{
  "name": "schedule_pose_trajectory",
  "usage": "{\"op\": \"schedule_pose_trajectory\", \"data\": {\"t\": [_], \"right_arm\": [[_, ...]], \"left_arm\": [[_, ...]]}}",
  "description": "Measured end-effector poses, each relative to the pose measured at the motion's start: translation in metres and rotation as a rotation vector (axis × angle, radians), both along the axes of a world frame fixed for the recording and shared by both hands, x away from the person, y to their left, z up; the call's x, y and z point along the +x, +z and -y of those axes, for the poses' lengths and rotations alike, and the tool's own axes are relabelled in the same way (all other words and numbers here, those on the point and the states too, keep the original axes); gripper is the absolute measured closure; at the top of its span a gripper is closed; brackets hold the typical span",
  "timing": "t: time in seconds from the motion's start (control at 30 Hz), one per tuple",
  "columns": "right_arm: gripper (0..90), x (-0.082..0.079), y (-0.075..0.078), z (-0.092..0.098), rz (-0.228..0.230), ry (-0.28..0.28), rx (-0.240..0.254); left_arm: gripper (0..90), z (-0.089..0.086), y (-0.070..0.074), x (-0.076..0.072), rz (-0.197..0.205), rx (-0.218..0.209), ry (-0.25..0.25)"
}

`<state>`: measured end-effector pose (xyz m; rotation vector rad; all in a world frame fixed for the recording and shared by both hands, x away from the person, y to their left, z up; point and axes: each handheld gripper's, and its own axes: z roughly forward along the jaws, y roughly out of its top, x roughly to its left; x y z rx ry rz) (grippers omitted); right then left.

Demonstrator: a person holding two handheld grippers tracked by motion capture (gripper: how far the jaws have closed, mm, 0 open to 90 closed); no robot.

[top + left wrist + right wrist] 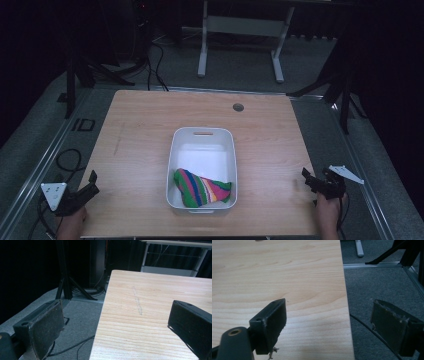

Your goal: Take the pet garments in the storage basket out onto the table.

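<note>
Striped cloth lies crumpled in the near end of the white bin, lower centre of the high view. Soft knit or woven fabric, bands of green, pink, orange, blue and yellow; bunched at the left, tapering to a flatter tail toward the bin's right wall. Far half of the bin is bare.

Bin: rigid white plastic, rounded corners, smooth walls, slot handle in the far rim. Sits mid-table, long axis running away from the person.

Left gripper hangs at the lower left of the high view, over the table's left edge; jaws spread wide, nothing between them. Right gripper at the lower right, over the right edge; jaws likewise spread and empty. Both well apart from the bin. Pads look dark and rubbery, frayed at the edges.

Table: pale wood-grain top, matte, with a faint scuff and a round cable hole at the far side. Grey carpet and black stands around.

Judgement on the step: reach in from above, not across the rim. Pinch the raised bunched end rather than the flat tail; the cloth will drape and may snag the wall, so lift straight up before moving sideways.
</note>
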<state>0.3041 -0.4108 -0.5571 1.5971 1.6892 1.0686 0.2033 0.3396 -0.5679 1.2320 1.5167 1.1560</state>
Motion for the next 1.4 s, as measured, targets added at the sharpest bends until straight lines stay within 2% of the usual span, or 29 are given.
{"op": "schedule_pose_trajectory", "data": {"t": [0.23,0.27,0.37,0.47,0.53,0.83,0.9,0.93,0.97,1.0,1.03,1.07,1.17,1.27,1.3,1.33,1.4], "right_arm": [[11.0,0.003,0.0,-0.007,-0.023,0.067,-0.064],[11.0,0.004,0.0,-0.007,-0.028,0.08,-0.064],[11.0,0.005,0.0,-0.004,-0.04,0.092,-0.023],[11.0,0.005,0.0,-0.001,-0.061,0.122,-0.036],[11.1,0.007,0.0,0.0,-0.097,0.179,-0.013],[11.1,0.007,0.002,-0.008,-0.18,0.35,-0.068],[11.1,0.006,0.002,-0.01,-0.181,0.407,-0.069],[11.1,0.006,0.002,-0.01,-0.181,0.407,-0.069],[12.1,0.006,-0.001,-0.012,-0.181,0.47,-0.1],[12.1,0.006,-0.001,-0.012,-0.181,0.47,-0.1],[12.2,0.006,-0.003,-0.014,-0.192,0.506,-0.121],[12.3,0.006,-0.003,-0.015,-0.19,0.517,-0.127],[12.3,0.006,-0.001,-0.018,-0.205,0.576,-0.111],[12.2,0.005,0.0,-0.025,-0.21,0.634,-0.128],[12.2,0.005,0.0,-0.025,-0.21,0.634,-0.128],[12.3,0.004,0.0,-0.032,-0.206,0.676,-0.151],[12.3,0.003,0.0,-0.038,-0.204,0.713,-0.148]], "left_arm": [[1.0,0.0,0.0,0.0,-0.001,0.002,0.001],[1.0,0.0,0.0,0.0,-0.002,0.001,0.001],[1.0,0.0,0.0,0.0,0.0,0.0,0.002],[1.0,0.0,0.0,0.0,-0.001,0.002,0.001],[1.0,0.0,0.0,0.0,0.0,0.0,0.002],[1.0,0.0,0.0,0.0,0.004,-0.001,-0.001],[1.0,0.0,0.0,0.0,0.003,-0.002,-0.002],[1.0,0.0,0.0,0.0,0.003,-0.002,-0.002],[1.0,0.0,0.0,0.0,0.004,0.0,-0.002],[1.0,0.0,0.0,0.0,0.004,0.0,-0.002],[1.0,0.0,0.0,0.0,0.005,0.001,-0.002],[1.0,0.0,0.0,0.0,0.005,0.0,-0.001],[1.0,0.0,0.0,0.0,0.004,0.0,-0.002],[1.0,0.0,0.0,0.0,0.005,0.001,-0.002],[1.0,0.0,0.0,0.0,0.005,0.001,-0.002],[1.0,0.0,0.0,0.0,0.004,0.0,-0.003],[1.0,0.0,0.0,0.0,0.004,-0.001,-0.003]]}}
